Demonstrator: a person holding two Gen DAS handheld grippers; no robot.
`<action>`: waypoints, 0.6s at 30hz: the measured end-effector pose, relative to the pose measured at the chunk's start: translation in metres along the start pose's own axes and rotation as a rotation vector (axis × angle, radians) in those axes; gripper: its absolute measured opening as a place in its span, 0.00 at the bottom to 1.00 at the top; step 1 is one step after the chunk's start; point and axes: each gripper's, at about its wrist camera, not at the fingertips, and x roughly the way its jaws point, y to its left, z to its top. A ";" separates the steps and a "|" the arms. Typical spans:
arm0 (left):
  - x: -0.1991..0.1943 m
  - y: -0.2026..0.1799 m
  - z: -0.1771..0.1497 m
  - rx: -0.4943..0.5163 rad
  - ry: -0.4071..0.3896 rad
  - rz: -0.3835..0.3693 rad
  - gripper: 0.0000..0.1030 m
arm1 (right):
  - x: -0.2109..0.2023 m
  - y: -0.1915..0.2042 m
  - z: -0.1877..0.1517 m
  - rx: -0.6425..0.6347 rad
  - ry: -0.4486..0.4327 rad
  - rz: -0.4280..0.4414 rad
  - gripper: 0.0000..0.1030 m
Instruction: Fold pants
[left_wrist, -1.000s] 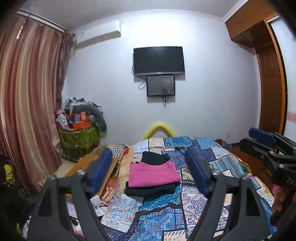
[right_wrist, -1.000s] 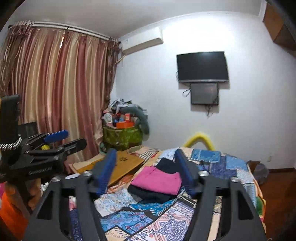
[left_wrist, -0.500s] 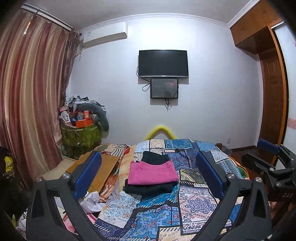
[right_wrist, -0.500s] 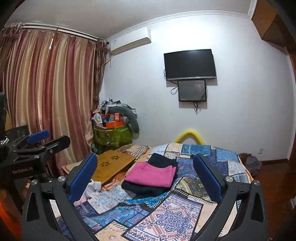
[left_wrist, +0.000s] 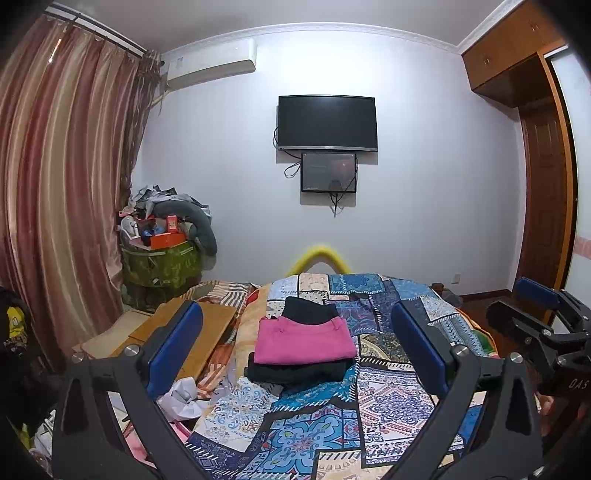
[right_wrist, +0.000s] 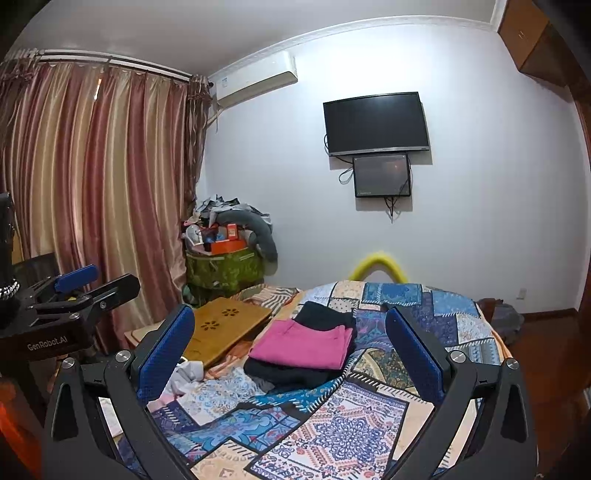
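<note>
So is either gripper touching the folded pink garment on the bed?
Apart. In both wrist views the left gripper and right gripper stand wide open with nothing between the pads; the pink garment lies farther off, on dark folded clothes.

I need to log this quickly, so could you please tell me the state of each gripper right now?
Left gripper: open, jaws just widened, holding nothing.
Right gripper: open, jaws just widened, holding nothing.

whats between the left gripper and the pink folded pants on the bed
Only bare patchwork quilt lies between the open left gripper and the pink folded pants; the left wrist view shows it.
</note>
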 end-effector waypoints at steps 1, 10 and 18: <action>0.002 0.000 -0.001 0.001 0.002 0.001 1.00 | 0.000 0.000 0.000 0.000 0.001 -0.001 1.00; 0.008 0.001 -0.003 -0.001 0.011 -0.013 1.00 | -0.004 -0.003 0.001 0.010 0.003 -0.015 1.00; 0.010 -0.003 -0.005 0.006 0.012 -0.016 1.00 | -0.004 -0.003 0.002 0.015 0.007 -0.015 1.00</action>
